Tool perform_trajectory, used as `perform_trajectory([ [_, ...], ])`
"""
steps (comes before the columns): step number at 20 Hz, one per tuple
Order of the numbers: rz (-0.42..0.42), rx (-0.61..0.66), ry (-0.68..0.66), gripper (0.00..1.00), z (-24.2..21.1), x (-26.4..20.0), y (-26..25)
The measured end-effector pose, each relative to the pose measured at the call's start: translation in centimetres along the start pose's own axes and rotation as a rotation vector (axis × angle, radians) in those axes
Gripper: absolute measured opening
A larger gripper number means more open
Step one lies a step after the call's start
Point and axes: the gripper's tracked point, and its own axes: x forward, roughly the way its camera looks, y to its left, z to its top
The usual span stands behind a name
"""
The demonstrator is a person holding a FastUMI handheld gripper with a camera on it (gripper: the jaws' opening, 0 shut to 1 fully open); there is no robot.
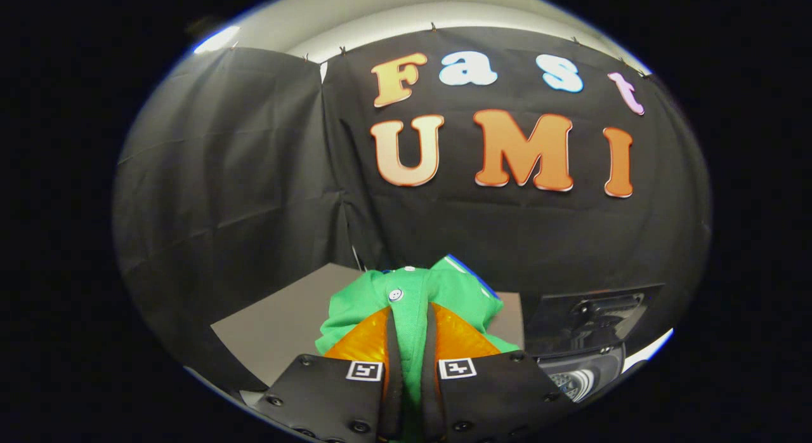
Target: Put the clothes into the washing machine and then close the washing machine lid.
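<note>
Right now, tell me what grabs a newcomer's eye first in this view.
The bright green garment, with a white button near its collar, is pinched between the gripper's two orange fingers and bunches up just ahead of them. Beyond it lies a grey tabletop. To the right of the fingers sits the washing machine with its dark lid raised.

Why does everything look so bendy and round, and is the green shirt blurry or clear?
In the gripper view the fisheye lens bends things, so the booth's wall curves like a bowl. The green shirt, pinched between the gripper's orange fingers, looks sharp enough to show its white button. Bright light glares along the ceiling above the wall, while the washing machine to the right sits dim and hard to make out.
</note>
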Motion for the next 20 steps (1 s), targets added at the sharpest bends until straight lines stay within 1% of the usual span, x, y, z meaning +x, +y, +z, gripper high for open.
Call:
perform_trajectory([
  [2,0.008,0.013,-0.057,0.19,1.8,-2.0,-1.5],
  [3,-0.009,0.015,-0.077,0.19,2.4,-3.0,-2.7],
  [8,-0.119,-0.007,-0.176,0.19,4.8,-8.4,-8.8],
  [11,-0.182,-0.025,-0.185,0.18,5.1,-11.5,-12.3],
  [14,-0.259,-0.023,-0.17,0.18,4.3,-13.1,-16.0],
  [16,-0.311,0.005,-0.144,0.18,3.0,-13.5,-18.8],
  [20,-0.369,0.063,-0.077,0.18,-1.2,-13.4,-23.9],
])
